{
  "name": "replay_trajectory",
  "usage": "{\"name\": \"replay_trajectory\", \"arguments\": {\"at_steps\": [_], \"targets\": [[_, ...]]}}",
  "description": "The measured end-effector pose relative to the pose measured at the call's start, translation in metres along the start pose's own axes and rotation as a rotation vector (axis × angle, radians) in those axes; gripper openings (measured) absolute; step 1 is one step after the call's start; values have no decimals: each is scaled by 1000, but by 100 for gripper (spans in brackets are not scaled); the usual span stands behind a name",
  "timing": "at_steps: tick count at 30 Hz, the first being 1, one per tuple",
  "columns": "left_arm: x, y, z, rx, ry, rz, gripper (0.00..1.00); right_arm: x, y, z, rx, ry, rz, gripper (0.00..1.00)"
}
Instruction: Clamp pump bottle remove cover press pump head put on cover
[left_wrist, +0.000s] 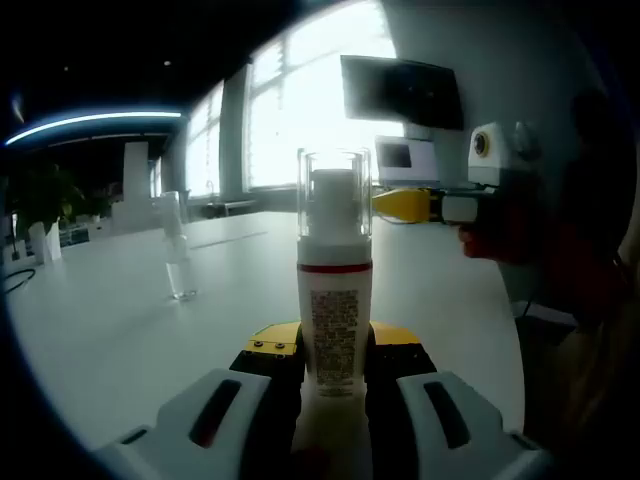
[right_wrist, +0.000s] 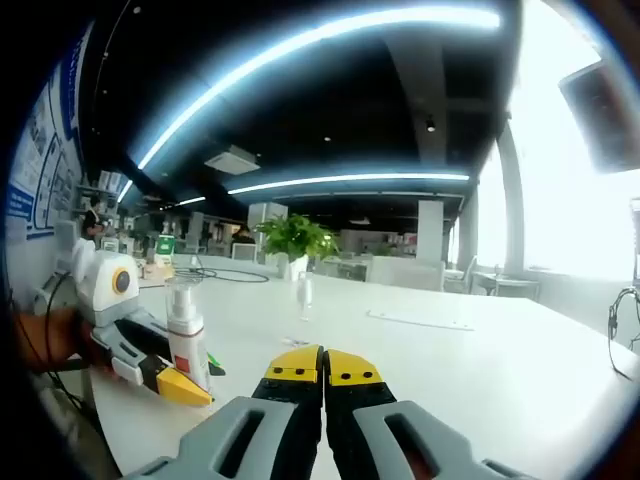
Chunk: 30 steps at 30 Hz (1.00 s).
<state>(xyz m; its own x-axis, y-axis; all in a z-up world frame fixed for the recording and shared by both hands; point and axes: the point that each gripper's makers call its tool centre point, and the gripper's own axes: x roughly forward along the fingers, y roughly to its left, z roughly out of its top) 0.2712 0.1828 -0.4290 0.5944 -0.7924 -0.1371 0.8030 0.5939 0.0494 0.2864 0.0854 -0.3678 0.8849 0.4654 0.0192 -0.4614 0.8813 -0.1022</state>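
A white pump bottle (left_wrist: 335, 300) with a red band and a clear cover (left_wrist: 335, 190) over its pump head stands upright on the white table (left_wrist: 100, 320). My left gripper (left_wrist: 335, 352) is shut on the bottle's lower body. My right gripper (left_wrist: 388, 203) reaches in from the right, its yellow tips close beside the cover, a little apart from it. In the right gripper view my right gripper (right_wrist: 323, 362) is shut with nothing between its jaws. The bottle (right_wrist: 185, 335) stands at the left there, held by the left gripper (right_wrist: 180, 385).
A small clear bottle (left_wrist: 178, 250) stands alone farther out on the table, to the left. A dark monitor (left_wrist: 400, 90) hangs on the wall behind. A potted plant (right_wrist: 295, 238) sits at the table's far end. A person's arm (left_wrist: 590, 260) shows at the right.
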Motion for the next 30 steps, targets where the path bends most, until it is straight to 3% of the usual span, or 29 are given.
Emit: {"name": "replay_trajectory", "arguments": {"at_steps": [30], "targets": [[0,2,-1,1,1,5,14,-11,-20,-44,39,63,-24,0]]}}
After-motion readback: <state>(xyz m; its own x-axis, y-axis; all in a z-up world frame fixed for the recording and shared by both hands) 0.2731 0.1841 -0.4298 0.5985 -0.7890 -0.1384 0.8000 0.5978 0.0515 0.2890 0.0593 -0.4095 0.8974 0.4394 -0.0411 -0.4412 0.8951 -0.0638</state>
